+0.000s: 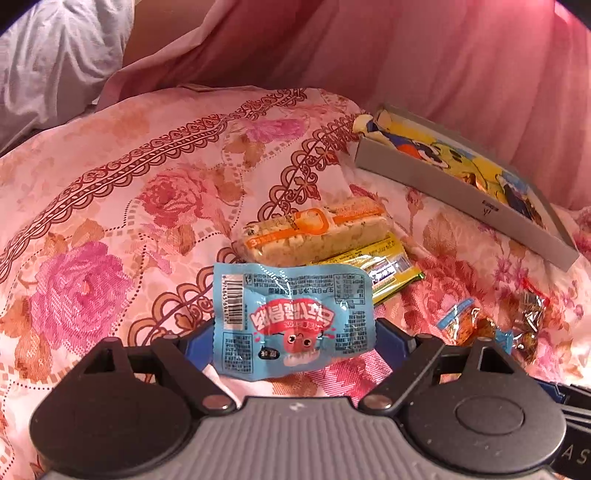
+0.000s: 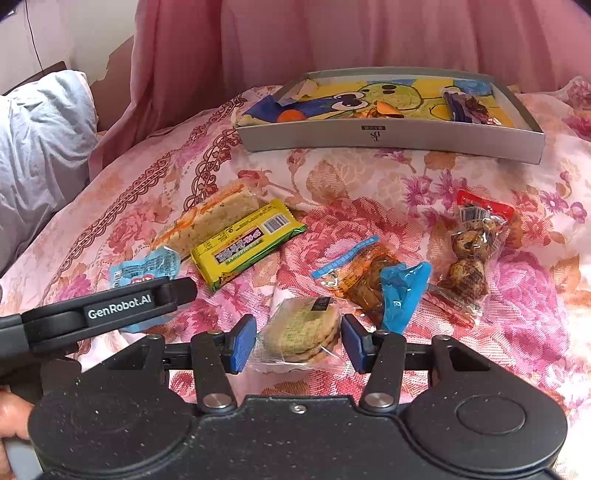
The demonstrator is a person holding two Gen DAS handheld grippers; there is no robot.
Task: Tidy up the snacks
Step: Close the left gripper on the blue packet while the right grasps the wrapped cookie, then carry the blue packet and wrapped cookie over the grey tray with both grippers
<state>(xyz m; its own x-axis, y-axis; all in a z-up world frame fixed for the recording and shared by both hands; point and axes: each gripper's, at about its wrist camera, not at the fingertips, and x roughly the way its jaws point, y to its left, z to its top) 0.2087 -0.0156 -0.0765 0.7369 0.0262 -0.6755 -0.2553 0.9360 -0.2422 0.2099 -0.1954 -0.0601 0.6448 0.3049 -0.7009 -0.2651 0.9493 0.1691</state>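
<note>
While our left gripper [image 1: 293, 341] pinches a crinkly light-blue snack packet [image 1: 295, 314] between its blue pads, our right gripper [image 2: 298, 341] stands spread, its pads either side of a clear-wrapped round cracker pack [image 2: 301, 332] without visibly touching it. Both rest on the soft floral quilt [image 2: 369, 184]. The shallow grey cardboard box [image 2: 391, 138] lies beyond, holding a few glossy wrapped snacks.

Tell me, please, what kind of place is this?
Most likely a bedroom: the snacks lie on a floral quilt, with a grey pillow at the side and a pink curtain behind the grey box.
</note>
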